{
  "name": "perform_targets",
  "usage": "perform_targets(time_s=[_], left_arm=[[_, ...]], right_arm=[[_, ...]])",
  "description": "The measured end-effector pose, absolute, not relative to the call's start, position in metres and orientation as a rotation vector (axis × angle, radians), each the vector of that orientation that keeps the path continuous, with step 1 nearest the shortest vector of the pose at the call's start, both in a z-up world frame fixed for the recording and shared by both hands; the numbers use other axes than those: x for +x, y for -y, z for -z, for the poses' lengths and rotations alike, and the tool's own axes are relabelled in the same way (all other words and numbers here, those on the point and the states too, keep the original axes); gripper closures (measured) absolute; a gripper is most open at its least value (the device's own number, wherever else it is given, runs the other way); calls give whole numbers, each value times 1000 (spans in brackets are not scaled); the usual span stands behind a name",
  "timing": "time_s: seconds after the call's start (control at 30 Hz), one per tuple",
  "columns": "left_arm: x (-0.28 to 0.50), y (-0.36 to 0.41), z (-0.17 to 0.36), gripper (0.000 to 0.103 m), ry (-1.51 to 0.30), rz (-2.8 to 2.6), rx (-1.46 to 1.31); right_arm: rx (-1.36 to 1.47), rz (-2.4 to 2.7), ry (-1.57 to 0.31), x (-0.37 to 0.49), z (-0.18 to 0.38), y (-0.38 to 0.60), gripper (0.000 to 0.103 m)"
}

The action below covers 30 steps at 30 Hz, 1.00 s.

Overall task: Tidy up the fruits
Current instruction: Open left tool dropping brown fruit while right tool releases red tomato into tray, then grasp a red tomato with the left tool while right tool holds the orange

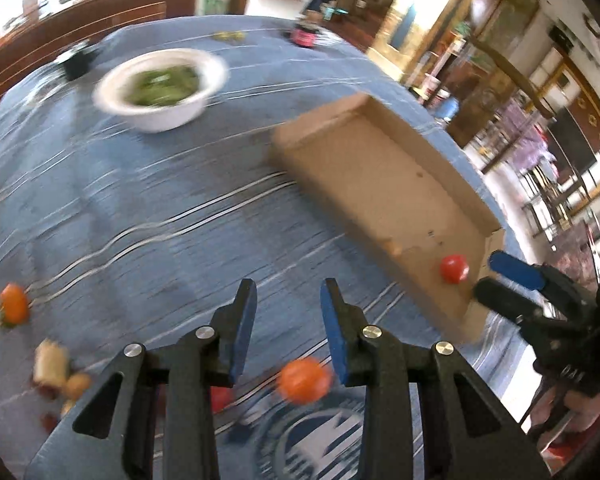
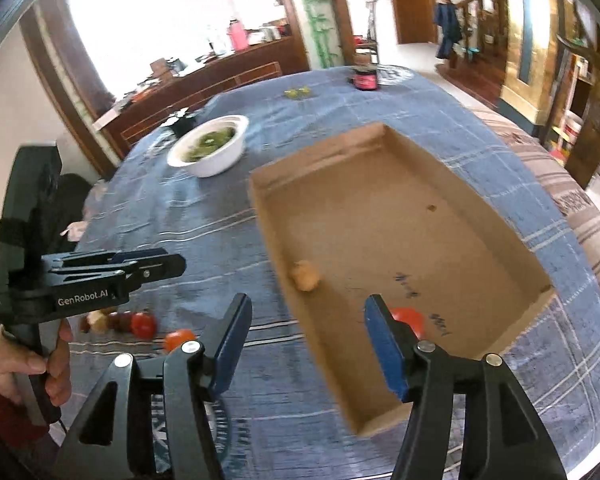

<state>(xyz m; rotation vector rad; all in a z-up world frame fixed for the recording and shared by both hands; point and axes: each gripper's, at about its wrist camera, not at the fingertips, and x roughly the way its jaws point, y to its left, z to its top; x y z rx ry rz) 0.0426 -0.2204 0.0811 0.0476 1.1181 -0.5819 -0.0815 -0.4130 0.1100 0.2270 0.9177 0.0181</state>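
Observation:
A shallow cardboard box (image 1: 388, 184) (image 2: 416, 240) lies on the blue tablecloth. Inside it are a red tomato (image 1: 454, 269) (image 2: 409, 317) and a small tan fruit (image 2: 306, 276). My left gripper (image 1: 288, 328) is open and empty above an orange tomato (image 1: 305, 381) on the cloth. It also shows in the right wrist view (image 2: 152, 266). My right gripper (image 2: 306, 348) is open and empty over the box's near end, and shows in the left wrist view (image 1: 504, 280). More fruits lie on the cloth: an orange one (image 1: 14, 304), a red one (image 2: 143, 325), several small pieces (image 1: 56, 376).
A white bowl of greens (image 1: 162, 88) (image 2: 212, 145) stands beyond the box. A dark jar with a pink label (image 2: 365, 78) and small green fruits (image 2: 297, 92) sit at the table's far edge. A wooden sideboard (image 2: 204, 76) lies behind.

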Motion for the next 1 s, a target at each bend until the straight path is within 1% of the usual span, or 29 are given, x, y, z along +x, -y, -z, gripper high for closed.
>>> perform_targets(time_s=[0.2, 0.37, 0.5, 0.73, 0.93, 1.0], left_arm=[[27, 151, -76, 73, -1133, 470, -38], [13, 121, -64, 73, -1162, 419, -73], [3, 119, -55, 73, -1181, 427, -79], [-4, 147, -41, 73, -1202, 478, -2], [2, 152, -37, 73, -1207, 497, 5], [3, 153, -38, 73, -1200, 505, 17]], right_arm=[[195, -111, -953, -78, -103, 375, 43], [172, -189, -1017, -74, -83, 343, 43], [141, -241, -1062, -69, -66, 318, 43], [109, -274, -1122, -56, -48, 300, 44], [101, -276, -1149, -47, -39, 293, 52], [100, -274, -1156, -45, -34, 291, 58]])
